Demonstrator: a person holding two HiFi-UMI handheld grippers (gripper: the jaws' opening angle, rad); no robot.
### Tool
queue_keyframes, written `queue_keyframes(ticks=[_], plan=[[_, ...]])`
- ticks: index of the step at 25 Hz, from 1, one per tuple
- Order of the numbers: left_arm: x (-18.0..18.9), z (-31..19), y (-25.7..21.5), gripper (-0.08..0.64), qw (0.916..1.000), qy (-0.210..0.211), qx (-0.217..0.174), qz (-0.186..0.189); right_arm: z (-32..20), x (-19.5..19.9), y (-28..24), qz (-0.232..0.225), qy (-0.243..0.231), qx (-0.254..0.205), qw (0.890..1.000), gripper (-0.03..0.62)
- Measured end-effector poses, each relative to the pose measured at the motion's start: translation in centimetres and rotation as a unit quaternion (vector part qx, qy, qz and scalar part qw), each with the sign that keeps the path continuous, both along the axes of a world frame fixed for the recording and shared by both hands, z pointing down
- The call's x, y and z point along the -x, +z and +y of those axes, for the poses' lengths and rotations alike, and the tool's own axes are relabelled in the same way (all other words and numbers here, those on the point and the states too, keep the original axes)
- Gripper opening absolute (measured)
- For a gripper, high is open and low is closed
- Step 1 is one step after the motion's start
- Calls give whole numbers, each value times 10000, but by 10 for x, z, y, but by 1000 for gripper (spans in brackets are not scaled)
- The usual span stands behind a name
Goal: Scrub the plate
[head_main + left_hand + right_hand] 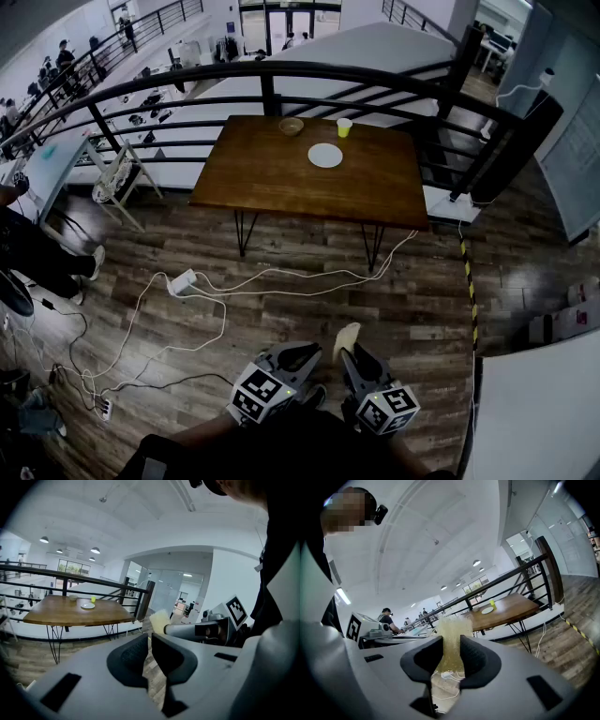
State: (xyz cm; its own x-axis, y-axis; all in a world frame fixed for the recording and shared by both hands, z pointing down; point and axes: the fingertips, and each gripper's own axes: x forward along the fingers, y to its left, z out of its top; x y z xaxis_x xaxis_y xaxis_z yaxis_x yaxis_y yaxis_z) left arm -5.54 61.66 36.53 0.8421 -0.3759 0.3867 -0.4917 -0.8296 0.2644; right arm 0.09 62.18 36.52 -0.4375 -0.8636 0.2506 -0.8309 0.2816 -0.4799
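Closest to us, low in the head view, both grippers are held side by side over the dark wooden floor [281, 319], far short of the table. Our left gripper [149, 643] is clenched with only a sliver of floor showing between its pads, and it carries nothing. Our right gripper [451, 645] is just beside it, on the right, and is grasping a pale yellow sponge [452, 627]. The sponge is pinched upright between the two dark pads, and its fuzzy top rises above them.

Further out on the floor, white cables [234, 281] loop from a power strip [183, 281] on the left toward the table legs. A yellow-and-black tape line [469, 291] runs along the boards on the right.

Beyond the cables stands the brown wooden table [272, 178] on thin black hairpin legs. The white plate [325, 156] lies flat on it, in the far half and a little right of the middle, well apart from both grippers. Just behind the plate, near the far edge, a small yellow cup [344, 127] stands upright. A shallow bowl [291, 126] sits to the left of the cup.

A black metal railing [272, 73] curves behind the table. Past it we see a lower hall with desks, and people at the far left.
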Motion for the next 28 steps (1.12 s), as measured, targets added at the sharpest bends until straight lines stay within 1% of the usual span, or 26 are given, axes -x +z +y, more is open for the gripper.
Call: queue_keyframes(ticks=[3, 9, 11, 14, 16, 22, 26, 28], plan=[[-4, 10, -7, 37, 9999, -99, -42, -50, 13, -7, -15, 138, -58, -258, 9996, 126], [-10, 26, -28, 37, 9992, -184, -348, -74, 30, -16, -33, 48, -21, -366, 9993, 126], [-5, 25, -30, 37, 9991, -261, -332, -63, 29, -16, -30, 24, -56, -337, 9994, 126], [7, 22, -29, 37, 9982, -522, -283, -57, 29, -14, -31, 47, -142, -345, 9993, 126], [7, 23, -29, 37, 9976, -631, -289, -54, 31, -16, -33, 93, -197, -361, 9991, 126], [-5, 40, -25, 37, 9978, -592, -276, -85, 41, -20, -23, 99, -328, -226, 9992, 126], [-9, 32, -21, 37, 9977, -651, -185, -74, 32, -26, -19, 147, -487, -222, 9985, 126], [-9, 28, -16, 37, 9973, -710, -146, -133, 28, -28, -16, 195, -479, -223, 9984, 126]])
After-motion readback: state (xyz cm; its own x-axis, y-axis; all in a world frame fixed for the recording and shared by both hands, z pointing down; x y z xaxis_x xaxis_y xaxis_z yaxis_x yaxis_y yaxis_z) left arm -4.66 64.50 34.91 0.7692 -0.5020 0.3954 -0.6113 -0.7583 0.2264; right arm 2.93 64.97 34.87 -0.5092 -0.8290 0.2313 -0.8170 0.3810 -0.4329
